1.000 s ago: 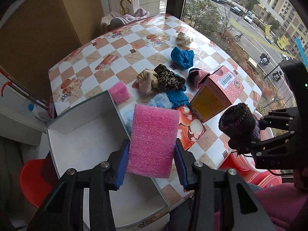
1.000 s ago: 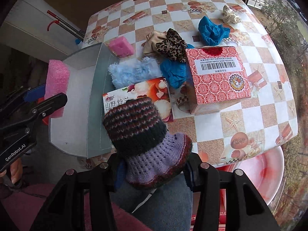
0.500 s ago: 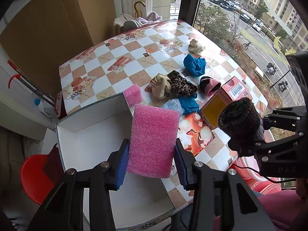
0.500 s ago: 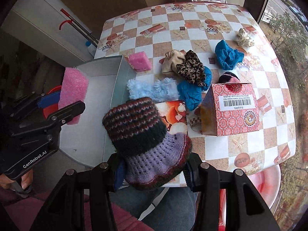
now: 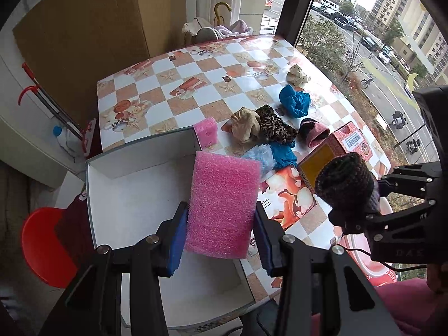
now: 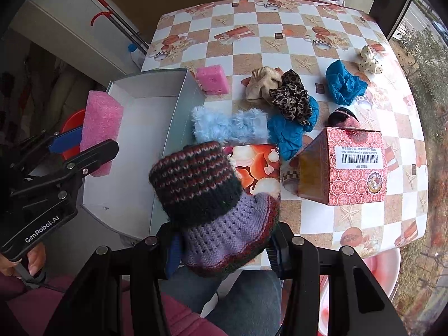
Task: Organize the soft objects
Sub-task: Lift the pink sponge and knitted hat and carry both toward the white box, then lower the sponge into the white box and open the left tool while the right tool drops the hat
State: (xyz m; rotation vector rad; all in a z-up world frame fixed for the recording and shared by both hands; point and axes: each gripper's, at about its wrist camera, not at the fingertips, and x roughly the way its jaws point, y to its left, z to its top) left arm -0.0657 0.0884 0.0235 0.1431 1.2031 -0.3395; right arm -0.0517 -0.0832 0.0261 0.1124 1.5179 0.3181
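My left gripper is shut on a pink foam block and holds it above the open white box at the table's near left edge. The block also shows in the right wrist view. My right gripper is shut on a striped knitted hat, held above the table's near edge; the hat also shows in the left wrist view. On the table lie a small pink sponge, a pale blue fluffy cloth, a beige cloth, a leopard scrunchie and blue cloths.
A red patterned carton stands at the table's right. A flat picture-printed box lies beside the white box. A spotted cream item lies far right. A red stool stands left of the table. The window is beyond the far edge.
Both grippers have pulled back and up from the table, so more of it is in view. Each keeps its hold on its object.
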